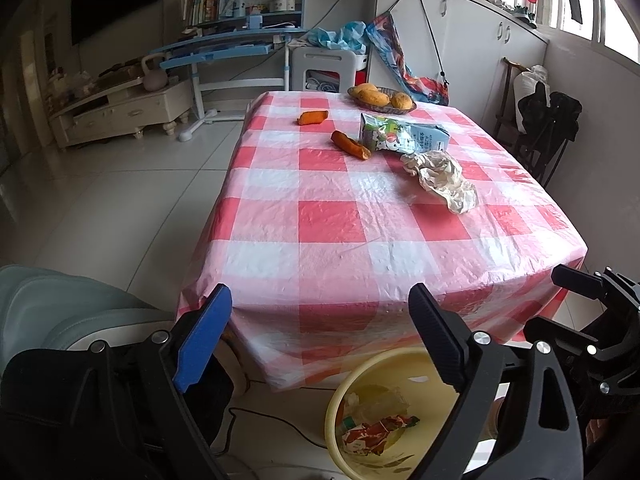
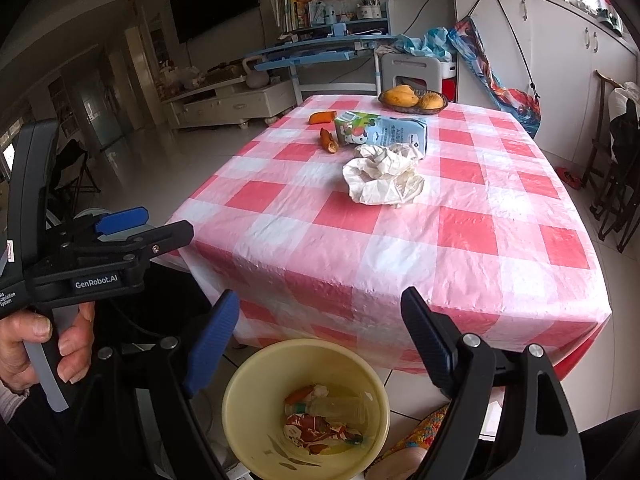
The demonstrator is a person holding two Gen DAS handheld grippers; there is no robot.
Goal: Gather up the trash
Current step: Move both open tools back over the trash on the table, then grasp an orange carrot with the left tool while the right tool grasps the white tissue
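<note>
A yellow trash bin (image 1: 340,408) (image 2: 248,392) stands on the floor at the table's near edge, holding a red wrapper (image 2: 316,430) and other scraps. On the red-and-white checked table (image 1: 320,216) (image 2: 460,232) lie a crumpled white paper (image 1: 440,174) (image 2: 382,178), a flattened milk carton (image 1: 404,136) (image 2: 380,132) and two orange sausage-like pieces (image 1: 351,145) (image 1: 313,117) (image 2: 329,141) (image 2: 322,117). My left gripper (image 1: 320,300) is open and empty above the bin. My right gripper (image 2: 320,304) is open and empty over the bin.
A basket of mangoes (image 1: 382,98) (image 2: 414,99) sits at the table's far edge. A grey seat (image 1: 60,304) is at the left. A cable (image 1: 272,424) runs on the floor. The left gripper's body (image 2: 100,256) shows in the right wrist view.
</note>
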